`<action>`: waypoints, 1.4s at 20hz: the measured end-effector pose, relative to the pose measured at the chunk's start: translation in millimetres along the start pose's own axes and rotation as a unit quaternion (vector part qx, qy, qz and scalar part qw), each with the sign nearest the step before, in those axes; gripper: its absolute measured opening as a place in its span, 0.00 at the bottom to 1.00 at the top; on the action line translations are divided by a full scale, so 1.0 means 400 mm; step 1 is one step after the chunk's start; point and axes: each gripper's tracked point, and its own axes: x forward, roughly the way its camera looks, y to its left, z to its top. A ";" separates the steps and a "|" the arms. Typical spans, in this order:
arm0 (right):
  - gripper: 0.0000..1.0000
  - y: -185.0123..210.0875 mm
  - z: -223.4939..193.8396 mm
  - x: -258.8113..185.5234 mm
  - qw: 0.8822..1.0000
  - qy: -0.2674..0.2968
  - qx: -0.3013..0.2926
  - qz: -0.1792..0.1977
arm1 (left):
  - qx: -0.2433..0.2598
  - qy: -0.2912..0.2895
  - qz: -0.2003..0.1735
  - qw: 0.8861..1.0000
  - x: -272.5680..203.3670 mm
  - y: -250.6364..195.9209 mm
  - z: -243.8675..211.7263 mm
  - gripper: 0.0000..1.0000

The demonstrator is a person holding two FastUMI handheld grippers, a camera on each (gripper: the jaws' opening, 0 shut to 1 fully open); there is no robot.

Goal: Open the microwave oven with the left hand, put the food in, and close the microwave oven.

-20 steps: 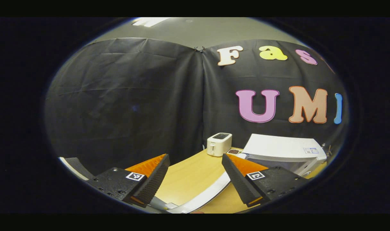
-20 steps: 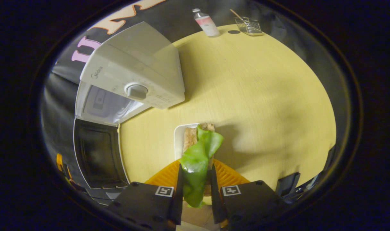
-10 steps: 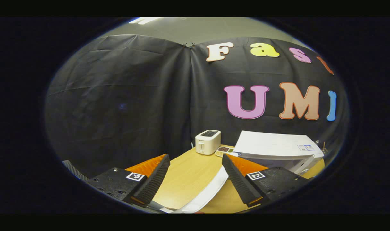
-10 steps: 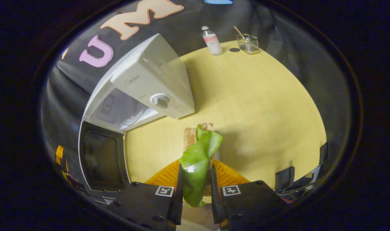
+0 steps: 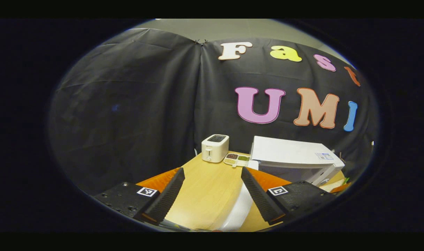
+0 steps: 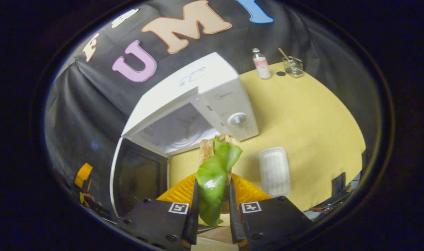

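Note:
In the right gripper view, my right gripper [image 6: 212, 198] is shut on the food: a sandwich [image 6: 214, 167] of toast with a green lettuce leaf, held above the table in front of the white microwave [image 6: 212, 90]. Its door [image 6: 137, 177] hangs open to the left and the cavity [image 6: 179, 129] shows the turntable. In the left gripper view, my left gripper [image 5: 212, 190] stands open with nothing between its fingers, left of the microwave [image 5: 292, 155]; the white edge of the open door [image 5: 241, 211] runs between its fingers.
A white tray [image 6: 274, 170] lies on the yellow table [image 6: 313, 115] right of the sandwich. A bottle [image 6: 260, 64] and a wire basket [image 6: 293, 66] stand at the far edge. A white toaster [image 5: 215, 148] and a small compartment dish [image 5: 236, 159] sit left of the microwave.
My right gripper has lifted the sandwich off the white tray and swung left toward the open microwave cavity. The left gripper has shifted slightly, staying open.

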 end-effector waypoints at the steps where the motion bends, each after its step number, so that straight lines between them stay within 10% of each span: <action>1: 0.40 0.038 -0.009 0.019 1.000 -0.003 -0.001 0.016 | 0.000 0.001 -0.002 1.000 0.001 0.010 0.000 1.00; 10: 0.40 0.274 -0.019 0.225 0.993 -0.072 0.023 0.092 | 0.001 0.011 -0.005 1.000 0.012 0.082 -0.025 0.99; 28: 0.39 0.307 0.141 0.524 0.982 -0.162 -0.093 0.019 | -0.001 0.051 0.041 0.998 0.012 0.183 -0.087 1.00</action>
